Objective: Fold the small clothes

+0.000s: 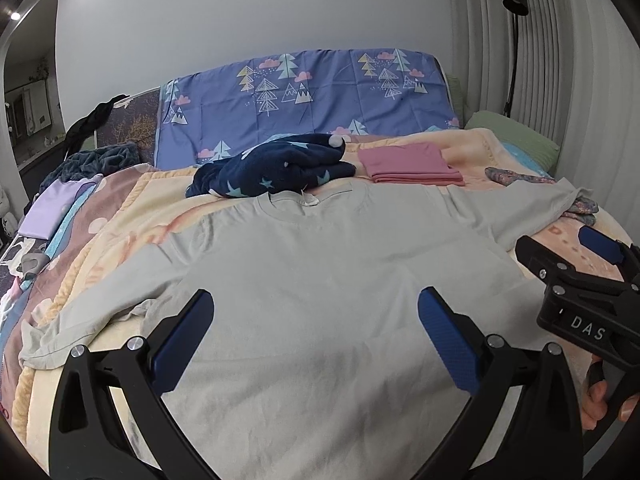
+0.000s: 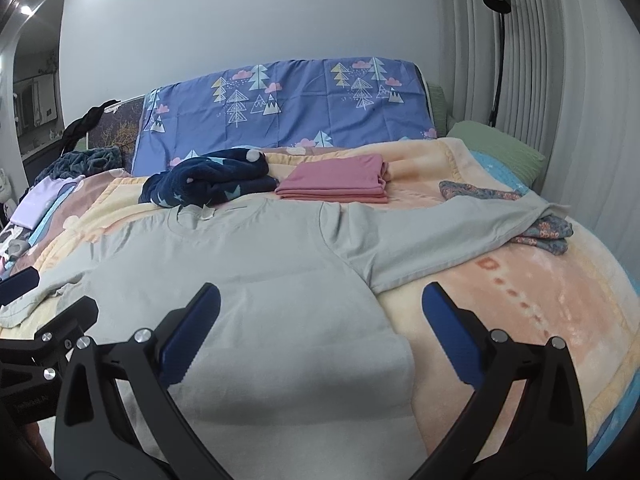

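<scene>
Both grippers hang over the bed, and we can see each one spread wide with nothing between its blue pads. Our left gripper (image 1: pixel 316 336) fills the bottom of its own view, jaws apart above the middle of the grey long-sleeved shirt (image 1: pixel 312 280). Our right gripper (image 2: pixel 320 332) sits low in its frame, one finger over the shirt's body, the other over the peach blanket (image 2: pixel 520 300) just past the shirt's side edge.

We see the shirt lying flat and face up across the centre of both frames, neckline toward the top of the picture with a small white label at the collar. Its fabric is pale grey and lightly creased. One sleeve stretches out to the right of the frame, its cuff resting on a floral patterned garment (image 2: pixel 548 232). The other sleeve runs toward the lower left and bunches up there.

In the left wrist view we catch the right gripper at the right edge, angled in toward the shirt, with fingers of a hand (image 1: pixel 600 400) wrapped under its handle.

Behind the collar sit a navy star-print fleece (image 1: pixel 276 168) and a folded pink stack (image 1: pixel 408 164), both just beyond the shirt at upper centre.
</scene>
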